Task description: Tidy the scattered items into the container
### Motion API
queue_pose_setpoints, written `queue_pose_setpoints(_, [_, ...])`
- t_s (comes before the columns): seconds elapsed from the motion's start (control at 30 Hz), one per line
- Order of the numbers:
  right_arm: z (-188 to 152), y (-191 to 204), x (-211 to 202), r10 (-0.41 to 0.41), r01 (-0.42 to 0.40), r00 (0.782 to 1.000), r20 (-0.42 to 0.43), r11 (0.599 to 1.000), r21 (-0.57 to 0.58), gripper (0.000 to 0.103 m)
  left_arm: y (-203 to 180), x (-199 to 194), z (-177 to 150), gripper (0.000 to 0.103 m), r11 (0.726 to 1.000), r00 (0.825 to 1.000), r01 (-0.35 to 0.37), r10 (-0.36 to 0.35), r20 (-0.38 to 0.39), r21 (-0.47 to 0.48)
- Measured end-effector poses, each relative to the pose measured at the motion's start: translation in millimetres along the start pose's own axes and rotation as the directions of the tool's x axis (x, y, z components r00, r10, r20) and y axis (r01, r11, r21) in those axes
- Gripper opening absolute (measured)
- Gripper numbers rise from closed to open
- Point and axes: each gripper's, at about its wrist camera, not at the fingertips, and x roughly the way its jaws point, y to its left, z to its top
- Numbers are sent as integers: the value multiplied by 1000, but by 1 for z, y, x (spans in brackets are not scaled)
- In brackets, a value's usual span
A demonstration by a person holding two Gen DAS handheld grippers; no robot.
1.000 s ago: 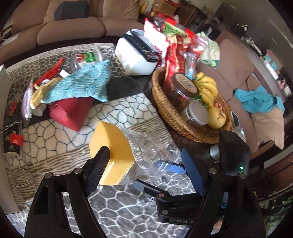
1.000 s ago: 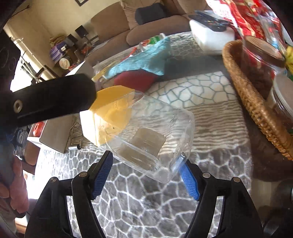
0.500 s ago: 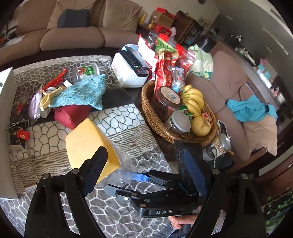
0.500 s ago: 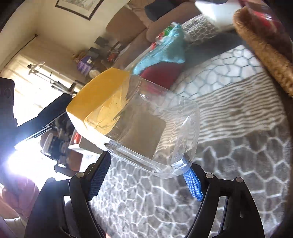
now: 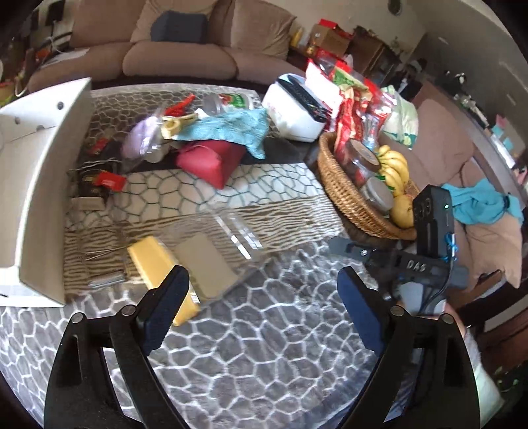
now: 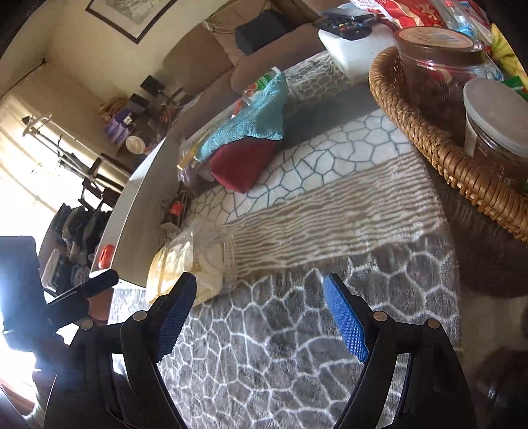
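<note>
Two grippers, both wide and empty, jaws having just opened. Left gripper (image 5: 260, 293): the jar (image 5: 201, 260) lies on its side on the desk, just beyond the left finger, long axis left to right. Right gripper (image 6: 260, 307): farther; jar far-left of it.

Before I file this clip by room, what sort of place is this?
Most likely a home living room. A beige sofa runs behind a low table under a patterned cloth, a framed picture hangs on the wall, and a wicker basket holds bananas and jars.
</note>
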Motion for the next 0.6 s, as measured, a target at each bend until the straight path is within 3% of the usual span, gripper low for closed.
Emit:
queue_pose_setpoints(0.13, [2, 22, 15, 19, -20, 999, -32, 999, -46, 82, 34, 2, -28, 96, 999, 999, -47, 47, -13, -6])
queue_pose_setpoints(0.27, [5, 47, 39, 56, -62, 996, -73, 995, -75, 82, 43, 25, -47, 96, 998, 996, -59, 60, -59, 24])
queue_pose_setpoints(0.4, [5, 62, 69, 69, -78, 989, -135, 995, -67, 82, 40, 48, -52, 96, 1000, 994, 11, -9, -106, 17])
queue_pose_setpoints(0.6, [-1, 80, 87, 66, -89, 983, -172, 988, -129, 87, 24, 52, -51, 97, 996, 995, 55, -50, -85, 66])
